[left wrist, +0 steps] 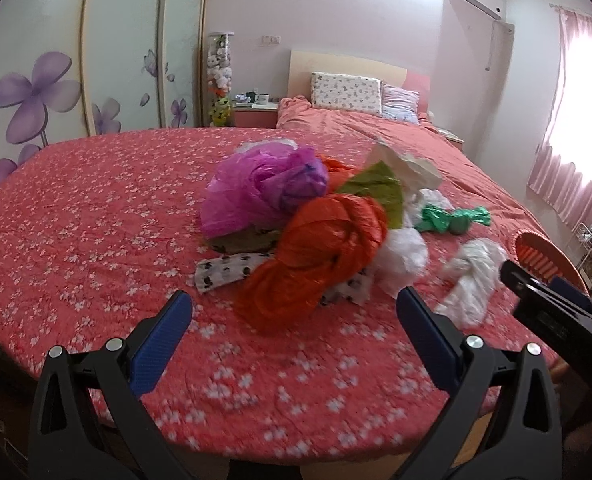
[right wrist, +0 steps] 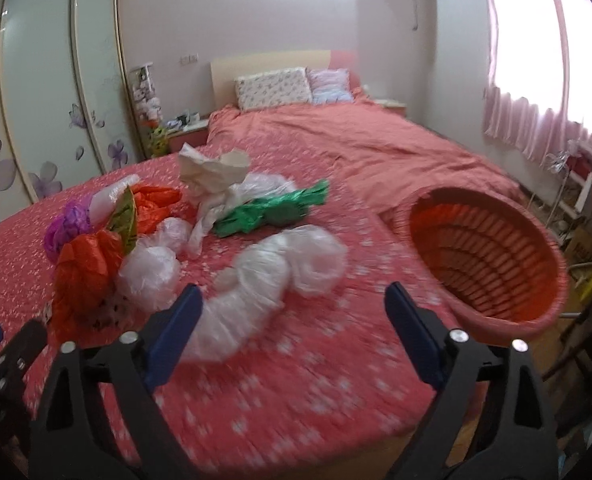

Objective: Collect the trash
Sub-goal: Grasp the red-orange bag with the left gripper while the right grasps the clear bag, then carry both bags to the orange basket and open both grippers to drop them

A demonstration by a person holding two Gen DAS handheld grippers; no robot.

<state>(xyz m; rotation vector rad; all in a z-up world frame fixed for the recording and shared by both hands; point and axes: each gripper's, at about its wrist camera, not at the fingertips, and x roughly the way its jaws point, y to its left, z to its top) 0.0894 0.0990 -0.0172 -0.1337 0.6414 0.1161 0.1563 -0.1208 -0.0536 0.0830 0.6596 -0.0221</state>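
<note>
The right gripper (right wrist: 292,312), fingers released and empty, is nearest the clear plastic bag (right wrist: 272,276) at the frame's centre, long axis running lower left to upper right, basket (right wrist: 552,308) at right.

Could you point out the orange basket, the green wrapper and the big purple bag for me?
orange basket (right wrist: 492,268): right wrist view, on its ribbed inner wall.
green wrapper (right wrist: 256,212): right wrist view, on its crinkled middle.
purple bag (left wrist: 256,192): left wrist view, on its bulging front.
</note>
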